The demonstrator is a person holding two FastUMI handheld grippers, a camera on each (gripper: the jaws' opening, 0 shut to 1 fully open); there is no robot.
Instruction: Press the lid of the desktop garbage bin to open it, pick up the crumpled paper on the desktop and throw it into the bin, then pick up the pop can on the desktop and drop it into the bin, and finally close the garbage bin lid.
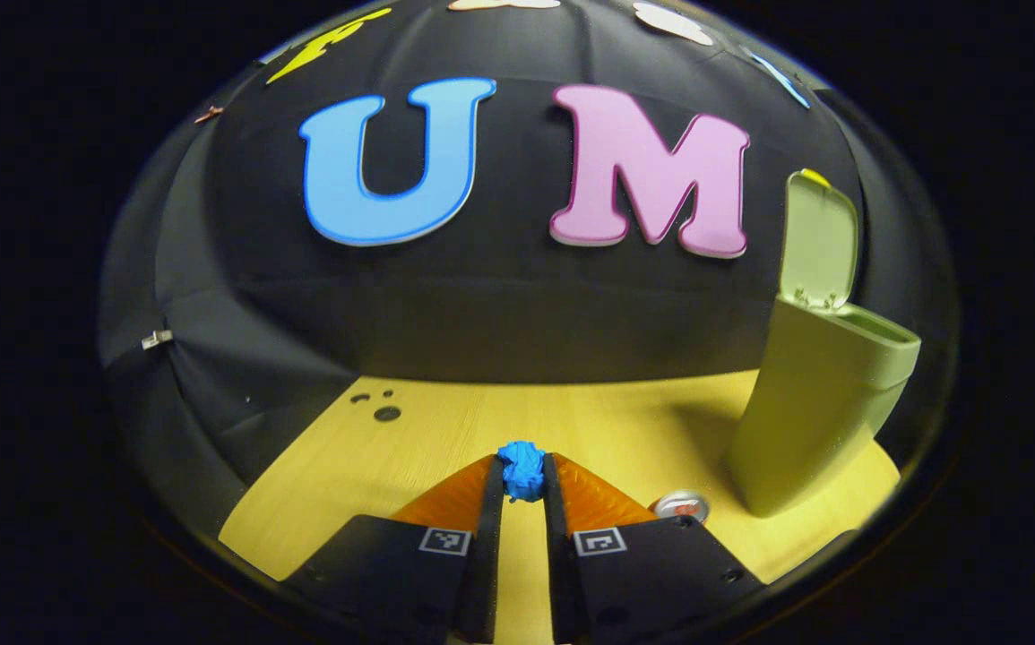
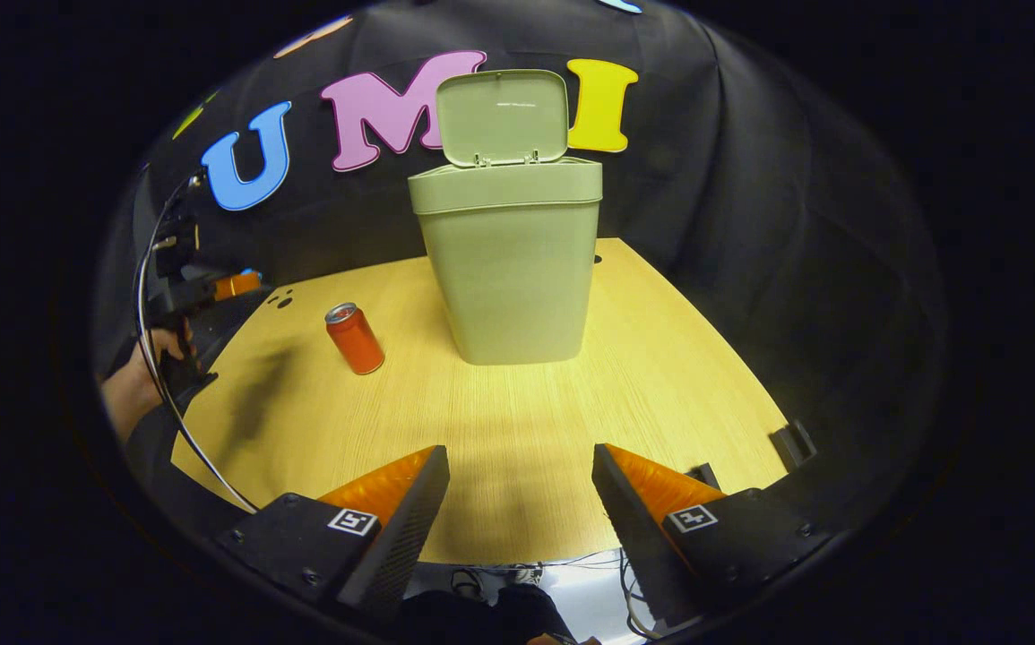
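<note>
A: Crumpled paper (image 1: 521, 468), blue, sits at the lower middle of the left gripper view, pinched between the two fingertips of the left gripper (image 1: 522, 475). Both fingers press on it, one on each side.

B: And the bin?

A: The garbage bin (image 2: 510, 269) stands upright in the upper middle of the right gripper view, on the wooden desktop (image 2: 517, 430), near the black cloth wall (image 2: 750, 206). Its lid (image 2: 501, 116) is swung up, standing open above the rim. In the left gripper view the same bin (image 1: 817, 403) is at the right edge, with the lid (image 1: 820, 237) raised there too.

B: The can?

A: The pop can (image 2: 355, 338) stands upright at the left of centre in the right gripper view, left of the bin and apart from it. In the left gripper view its top (image 1: 682, 507) peeks out at the lower right, beside the right finger, near the bin's base.

B: What about the right gripper?

A: The right gripper (image 2: 520, 466) is at the bottom of its own view, fingers spread wide with bare desktop between them, holding nothing.

B: Anything else?

A: At the left edge of the right gripper view a hand (image 2: 136, 385) grips the handle of the left gripper (image 2: 235, 285), raised above the desktop's far left corner; a cable (image 2: 168, 394) curves down beside it.
</note>
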